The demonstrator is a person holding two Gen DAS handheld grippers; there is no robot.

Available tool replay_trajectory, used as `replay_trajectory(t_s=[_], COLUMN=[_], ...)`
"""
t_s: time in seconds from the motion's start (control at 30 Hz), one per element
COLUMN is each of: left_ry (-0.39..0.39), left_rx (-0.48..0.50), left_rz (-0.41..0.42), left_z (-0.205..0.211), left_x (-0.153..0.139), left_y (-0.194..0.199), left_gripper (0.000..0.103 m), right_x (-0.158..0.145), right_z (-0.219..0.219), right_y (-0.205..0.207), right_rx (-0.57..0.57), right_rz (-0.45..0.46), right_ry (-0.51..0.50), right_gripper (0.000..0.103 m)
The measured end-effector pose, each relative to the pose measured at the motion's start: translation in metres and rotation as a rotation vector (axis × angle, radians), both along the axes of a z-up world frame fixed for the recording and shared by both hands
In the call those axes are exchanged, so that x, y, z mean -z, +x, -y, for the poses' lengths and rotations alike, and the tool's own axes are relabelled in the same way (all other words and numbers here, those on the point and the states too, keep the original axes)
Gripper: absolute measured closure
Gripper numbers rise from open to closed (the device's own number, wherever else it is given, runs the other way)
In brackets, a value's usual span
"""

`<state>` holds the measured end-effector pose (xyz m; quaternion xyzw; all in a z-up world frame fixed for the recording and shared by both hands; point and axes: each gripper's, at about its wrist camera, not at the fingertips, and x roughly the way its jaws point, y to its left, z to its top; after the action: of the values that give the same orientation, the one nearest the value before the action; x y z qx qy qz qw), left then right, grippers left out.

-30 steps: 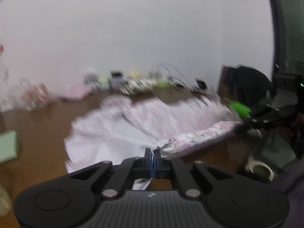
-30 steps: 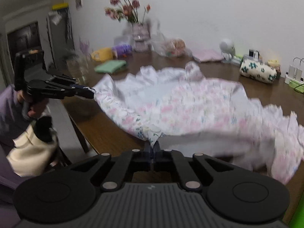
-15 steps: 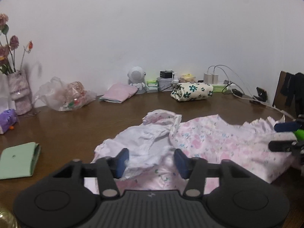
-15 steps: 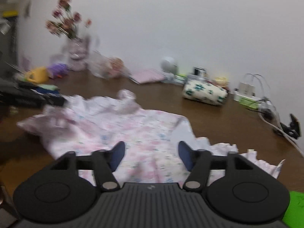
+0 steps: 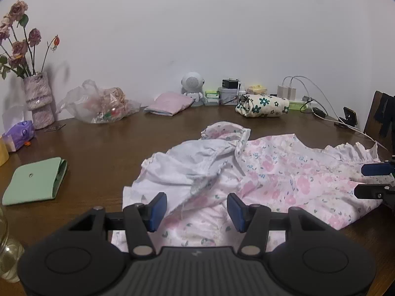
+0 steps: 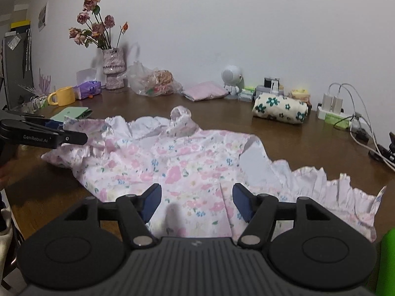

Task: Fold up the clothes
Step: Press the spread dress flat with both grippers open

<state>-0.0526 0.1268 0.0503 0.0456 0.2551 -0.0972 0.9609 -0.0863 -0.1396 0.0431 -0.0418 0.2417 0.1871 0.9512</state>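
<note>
Now both grippers spread above the dress

My left gripper (image 5: 196,208) has just been opening; its blue pads stand apart with nothing pinched, crumpled cloth lying below the gap. My right gripper (image 6: 196,203) has likewise just spread, empty. Beneath both, the pink floral dress (image 6: 187,170) lies rumpled on the brown table (image 5: 98,148), lining partly turned out.

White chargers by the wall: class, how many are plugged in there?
2: both white chargers stand side by side on the power strip at the table's far right; others may be hidden.
</note>
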Motion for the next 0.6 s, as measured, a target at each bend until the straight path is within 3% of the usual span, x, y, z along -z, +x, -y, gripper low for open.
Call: replay_trajectory(t_s=[0.6], left_ry=[0.001], left_rx=[0.025], left_rz=[-0.015], left_z=[0.0009], left_x=[0.0096], left_y=[-0.0065], left_gripper=[0.047], right_x=[0.0073], right_z=[-0.0028], right_y=[0.0011], right_rx=[-0.004], right_rz=[-0.020], right_ry=[0.005], right_gripper=[0.037])
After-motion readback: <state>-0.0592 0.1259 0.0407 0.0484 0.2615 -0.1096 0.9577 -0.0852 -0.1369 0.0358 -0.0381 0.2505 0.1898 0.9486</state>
